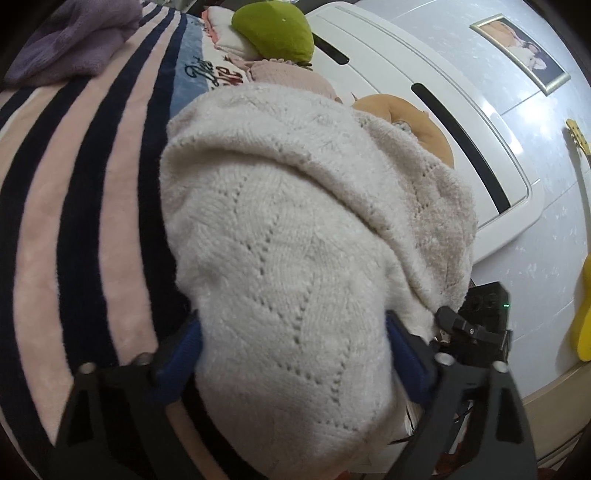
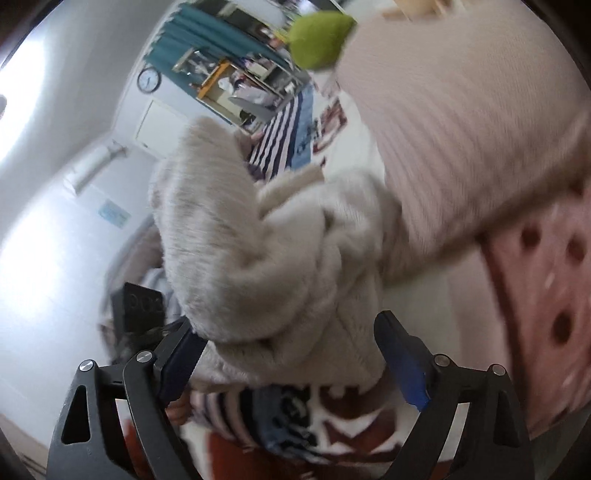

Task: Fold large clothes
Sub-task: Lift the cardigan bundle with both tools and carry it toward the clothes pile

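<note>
A cream knit sweater point(image 1: 295, 229) with an openwork leaf pattern lies bunched on the bed, on a plush blanket point(image 1: 85, 192) striped in pink and navy. The left gripper point(image 1: 293, 354) stands fairly wide, its blue pads on either side of a thick fold of the sweater; the knit fills the gap and seems to touch both pads, though I cannot tell whether they press on it. The right gripper point(image 2: 291, 354) is spread wide too. In its blurred view the fluffy cream cloth point(image 2: 258, 258) sits between the fingers, brushing the left pad and clear of the right one.

Toward the head of the bed the blanket turns blue and white, with looping script point(image 1: 214, 75) in black and red that I cannot read. A green cushion point(image 1: 273, 31) rests near the white headboard point(image 1: 443, 122), a pink knit garment point(image 1: 291, 75) just beyond the sweater, a purple blanket point(image 1: 74, 40) at the far left corner. A framed photo point(image 1: 521, 51) hangs on the wall. In the right view a round clock point(image 2: 149, 79) hangs there.
</note>
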